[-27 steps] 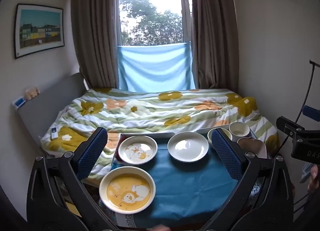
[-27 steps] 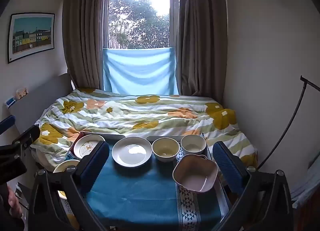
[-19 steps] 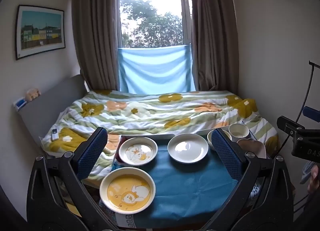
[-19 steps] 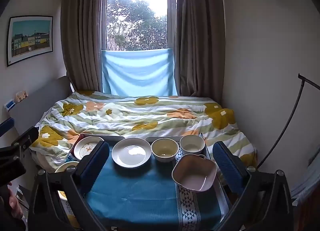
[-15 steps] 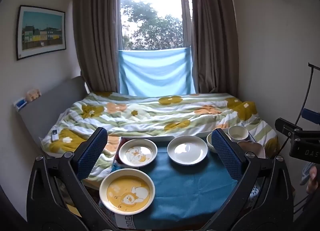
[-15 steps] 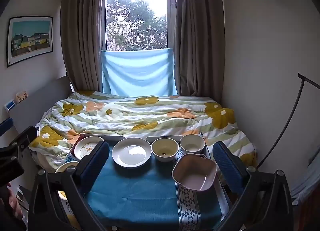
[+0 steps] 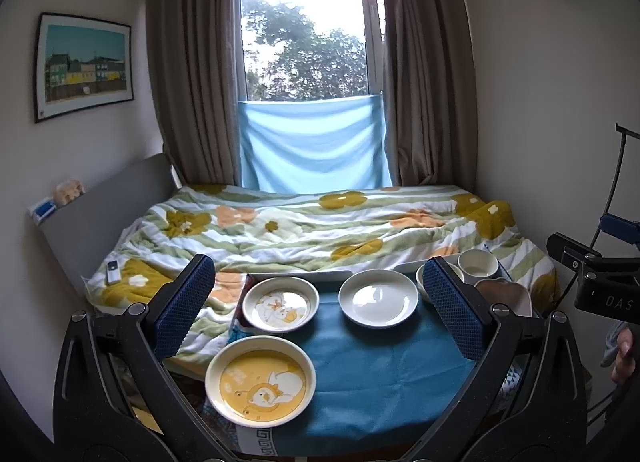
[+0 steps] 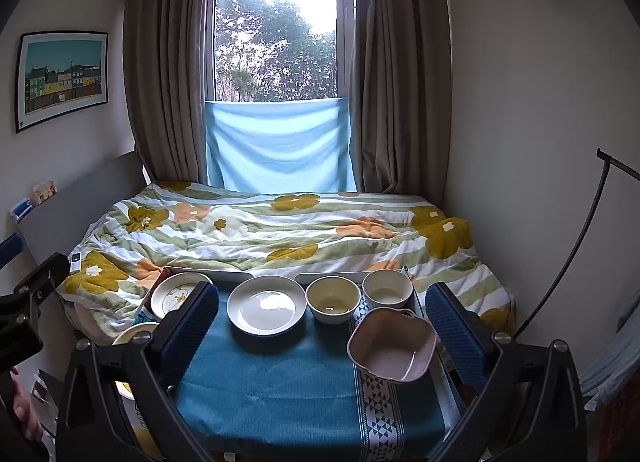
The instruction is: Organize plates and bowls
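Crockery laid out on teal cloth (image 7: 380, 374), both tongs gaping wide and empty.

Nearest left: yellow duck plate (image 7: 260, 380); farther, white duck plate (image 7: 280, 304), plain plate (image 8: 267, 305), two bowls (image 8: 333, 299). Pink bowl (image 8: 392, 345) whole only from right gripper (image 8: 322, 326); "DAS" lettering only from left gripper (image 7: 320, 310).

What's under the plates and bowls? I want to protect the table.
A blue cloth with a patterned white stripe lies under them. It hides the tabletop, so the surface beneath cannot be seen.
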`<state>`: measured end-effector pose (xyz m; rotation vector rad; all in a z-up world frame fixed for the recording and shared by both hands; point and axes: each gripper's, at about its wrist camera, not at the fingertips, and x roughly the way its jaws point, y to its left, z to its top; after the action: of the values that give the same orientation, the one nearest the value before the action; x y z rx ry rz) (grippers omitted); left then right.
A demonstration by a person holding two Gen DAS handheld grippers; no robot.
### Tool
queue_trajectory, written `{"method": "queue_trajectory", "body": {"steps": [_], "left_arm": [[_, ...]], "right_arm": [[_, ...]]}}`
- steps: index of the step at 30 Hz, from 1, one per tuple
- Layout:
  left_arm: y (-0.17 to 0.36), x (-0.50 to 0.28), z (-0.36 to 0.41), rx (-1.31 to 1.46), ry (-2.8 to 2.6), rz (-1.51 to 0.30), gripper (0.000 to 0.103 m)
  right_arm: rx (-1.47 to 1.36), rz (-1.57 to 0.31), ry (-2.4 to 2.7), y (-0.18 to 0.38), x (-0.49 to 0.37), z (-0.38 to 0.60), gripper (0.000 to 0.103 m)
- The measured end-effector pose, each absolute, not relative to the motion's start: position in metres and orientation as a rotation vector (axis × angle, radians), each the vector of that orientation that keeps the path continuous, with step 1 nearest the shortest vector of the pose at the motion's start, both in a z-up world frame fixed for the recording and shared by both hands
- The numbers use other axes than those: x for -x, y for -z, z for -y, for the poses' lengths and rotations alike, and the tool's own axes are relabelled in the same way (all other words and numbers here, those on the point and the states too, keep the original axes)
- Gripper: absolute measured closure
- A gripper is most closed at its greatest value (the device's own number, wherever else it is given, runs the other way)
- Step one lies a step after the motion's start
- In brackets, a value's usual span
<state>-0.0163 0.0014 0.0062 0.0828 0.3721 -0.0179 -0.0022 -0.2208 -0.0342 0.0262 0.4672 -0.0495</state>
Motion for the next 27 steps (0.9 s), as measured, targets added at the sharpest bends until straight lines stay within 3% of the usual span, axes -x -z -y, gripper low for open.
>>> {"method": "queue_trajectory", "body": {"steps": [27], "left_arm": [[-0.0056, 0.0099, -0.0077, -0.084, -0.015, -0.366, 0.0]], "right_arm": [[-0.021, -0.473, 0.055, 0.0357, 0.0011, 0.2175, 0.0]]}}
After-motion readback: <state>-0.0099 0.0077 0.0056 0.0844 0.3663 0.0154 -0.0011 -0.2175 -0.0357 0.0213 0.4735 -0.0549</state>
